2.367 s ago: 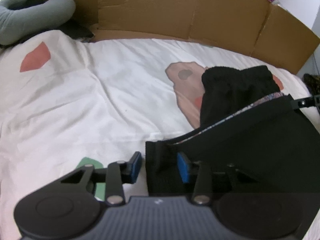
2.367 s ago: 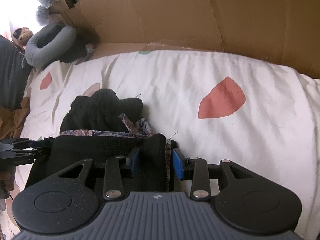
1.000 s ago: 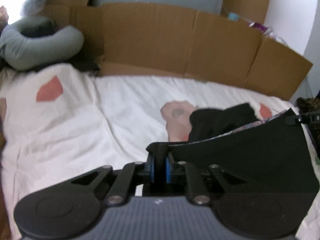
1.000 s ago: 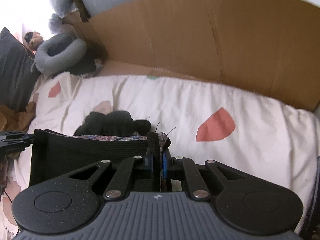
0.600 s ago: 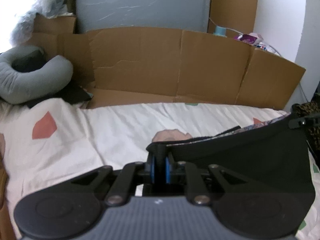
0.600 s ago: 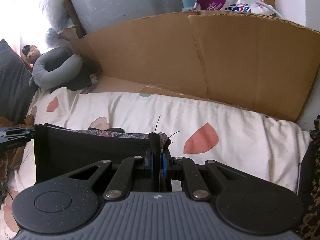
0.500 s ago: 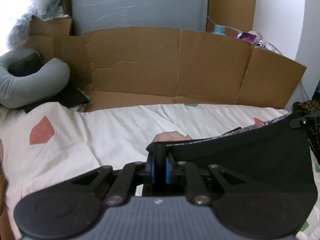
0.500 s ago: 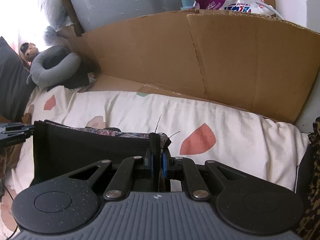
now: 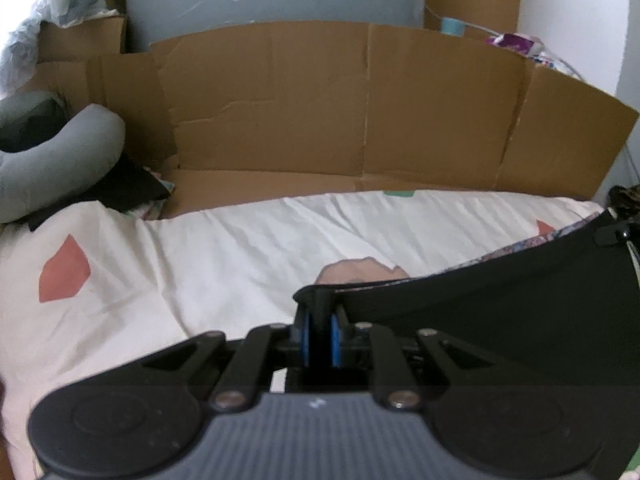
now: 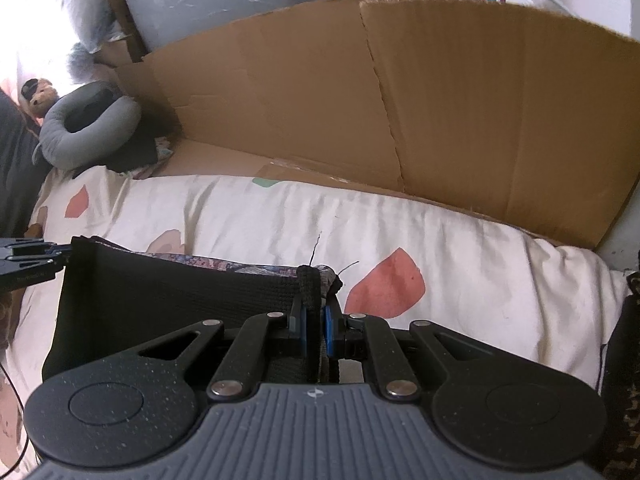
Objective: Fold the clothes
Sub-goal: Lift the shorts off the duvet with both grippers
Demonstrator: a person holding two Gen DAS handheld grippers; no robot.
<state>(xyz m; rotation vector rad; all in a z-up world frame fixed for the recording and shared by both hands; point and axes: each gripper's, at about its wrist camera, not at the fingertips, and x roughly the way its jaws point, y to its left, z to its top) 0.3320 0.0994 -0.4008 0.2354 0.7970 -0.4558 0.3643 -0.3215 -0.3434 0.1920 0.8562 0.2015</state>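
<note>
A black garment with a patterned inner lining is stretched in the air between my two grippers. In the left wrist view my left gripper (image 9: 319, 330) is shut on the garment's (image 9: 500, 312) left corner, and the cloth spans right to the other gripper (image 9: 614, 234). In the right wrist view my right gripper (image 10: 314, 326) is shut on the garment's (image 10: 180, 300) right corner, and the cloth spans left to the left gripper (image 10: 36, 258). The lower part of the garment is hidden behind the gripper bodies.
A bed with a white sheet (image 9: 240, 248) with red and pink patches lies below. Brown cardboard panels (image 9: 360, 112) stand along its far edge. A grey neck pillow (image 10: 88, 128) and dark cloth lie at the far left. A leopard-print item (image 10: 620, 400) sits at the right.
Both grippers closed on the garment's corners and lifted it off the bed. It now hangs stretched between them, higher than before, and both views have tilted up toward the cardboard.
</note>
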